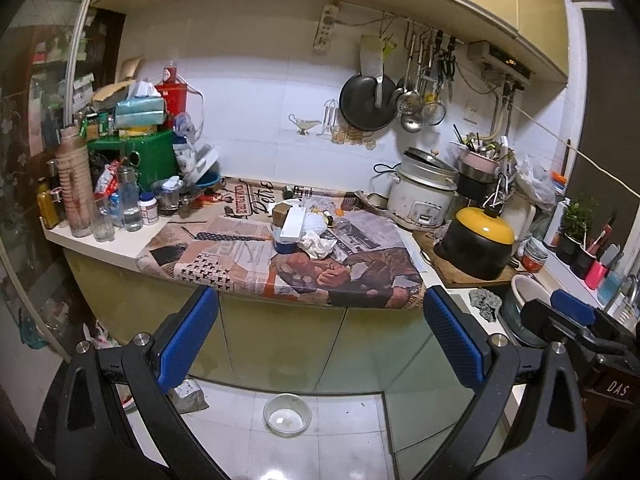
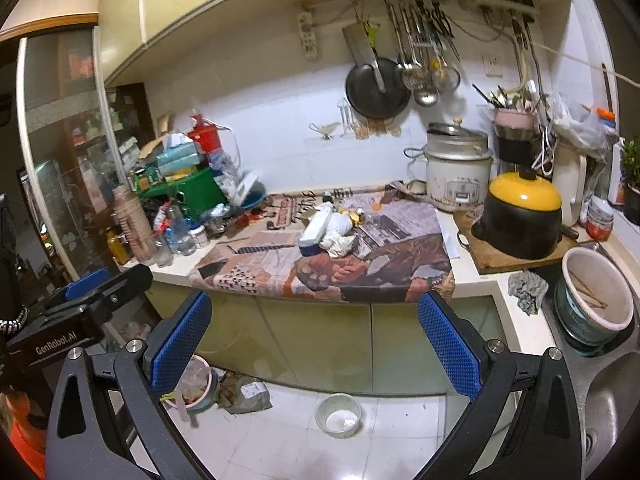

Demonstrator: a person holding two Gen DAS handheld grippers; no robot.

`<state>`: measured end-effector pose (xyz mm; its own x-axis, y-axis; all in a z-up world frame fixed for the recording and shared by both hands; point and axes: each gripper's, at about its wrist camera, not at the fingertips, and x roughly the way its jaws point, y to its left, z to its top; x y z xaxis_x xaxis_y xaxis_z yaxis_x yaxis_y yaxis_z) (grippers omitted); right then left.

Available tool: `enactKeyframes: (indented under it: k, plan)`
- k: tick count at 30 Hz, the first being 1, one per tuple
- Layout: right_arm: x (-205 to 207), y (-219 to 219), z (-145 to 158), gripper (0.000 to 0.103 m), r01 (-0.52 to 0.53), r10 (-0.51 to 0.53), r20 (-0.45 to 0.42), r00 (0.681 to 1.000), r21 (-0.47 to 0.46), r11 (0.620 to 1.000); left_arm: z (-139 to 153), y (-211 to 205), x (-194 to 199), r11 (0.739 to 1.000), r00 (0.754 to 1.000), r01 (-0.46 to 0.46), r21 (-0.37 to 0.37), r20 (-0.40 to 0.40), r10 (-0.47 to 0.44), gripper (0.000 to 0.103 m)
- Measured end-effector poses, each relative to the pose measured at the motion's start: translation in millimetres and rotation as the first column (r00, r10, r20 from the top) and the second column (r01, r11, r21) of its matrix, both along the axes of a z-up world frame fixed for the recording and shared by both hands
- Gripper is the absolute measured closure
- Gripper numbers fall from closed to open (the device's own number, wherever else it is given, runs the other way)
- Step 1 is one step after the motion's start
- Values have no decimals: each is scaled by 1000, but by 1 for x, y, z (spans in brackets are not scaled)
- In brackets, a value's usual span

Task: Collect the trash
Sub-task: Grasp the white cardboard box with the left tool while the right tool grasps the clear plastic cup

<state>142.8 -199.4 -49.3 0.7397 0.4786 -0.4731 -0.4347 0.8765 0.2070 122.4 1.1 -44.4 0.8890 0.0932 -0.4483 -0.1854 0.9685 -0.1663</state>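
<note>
Right wrist view showed the left gripper [image 2: 76, 308], labelled "GenRobot.AI", jaw state unclear, beside the right gripper [image 2: 316, 344], jaws apart and empty. Farther off, crumpled paper trash [image 2: 338, 243] lay on the newspaper [image 2: 256, 264] covering the counter [image 2: 476, 284].

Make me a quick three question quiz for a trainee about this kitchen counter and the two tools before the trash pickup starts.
1. True or false: the left tool is gripping the crumpled paper.
2. Multiple choice: what covers the middle of the counter under the trash? A) newspaper B) a towel C) a cutting board
3. Fill in the blank: the lid of the black pot is ____ in colour.

Key:
1. False. Both the left tool and the right tool are open and off the counter, holding nothing.
2. A. Sheets of newspaper lie under the pile.
3. Yellow.
</note>
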Motion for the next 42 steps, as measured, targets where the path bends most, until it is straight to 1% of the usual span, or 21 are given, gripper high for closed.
enactKeyframes:
  k: [8, 11, 15, 18, 22, 24, 27, 29, 32, 34, 37, 38, 39, 42]
  plan:
    - [59, 14, -17, 1, 73, -73, -49, 996, -13, 997, -19, 29, 76, 1000, 1000, 3, 12, -12, -3, 1]
    - [85, 28, -20, 1, 101, -102, -50, 994, -28, 995, -25, 48, 111, 999, 999, 27, 24, -22, -27, 7]
    - [122, 51, -20, 1, 147, -150, -67, 986, -48, 988, -32, 82, 169, 998, 995, 63, 13, -83, -62, 11]
    - [153, 68, -22, 1, 175, -178, -95, 979, -44, 984, -37, 106, 213, 996, 987, 91, 8, -133, -90, 11]
    - [194, 87, -29, 1, 213, -217, -109, 970, -53, 976, -52, 134, 264, 995, 980, 93, 38, -182, -84, 11]
    - [211, 94, -34, 1, 220, -225, -117, 967, -55, 974, -63, 144, 289, 995, 974, 90, 42, -213, -80, 11]
    - [241, 107, -45, 1, 223, -233, -145, 962, -83, 971, -80, 156, 329, 995, 958, 91, 26, -277, -80, 11]
    - [261, 112, -52, 1, 212, -227, -156, 961, -106, 971, -90, 159, 352, 994, 945, 108, 9, -311, -100, 11]
    - [290, 119, -62, 1, 206, -229, -159, 960, -147, 967, -108, 159, 394, 991, 923, 131, -8, -363, -125, 11]
    - [315, 120, -71, 1, 188, -215, -175, 961, -162, 969, -120, 157, 419, 991, 909, 130, -20, -397, -127, 11]
    - [351, 118, -85, 1, 141, -174, -214, 961, -163, 977, -140, 156, 454, 994, 890, 104, -32, -443, -107, 11]
    - [369, 117, -91, 1, 115, -152, -232, 961, -167, 979, -146, 155, 466, 996, 882, 86, -33, -462, -91, 11]
    - [378, 117, -95, 1, 100, -141, -241, 960, -173, 980, -153, 155, 479, 997, 874, 64, -39, -480, -75, 11]
    - [418, 116, -111, 1, 41, -93, -288, 953, -183, 982, -170, 157, 514, 997, 849, 24, -70, -525, -57, 11]
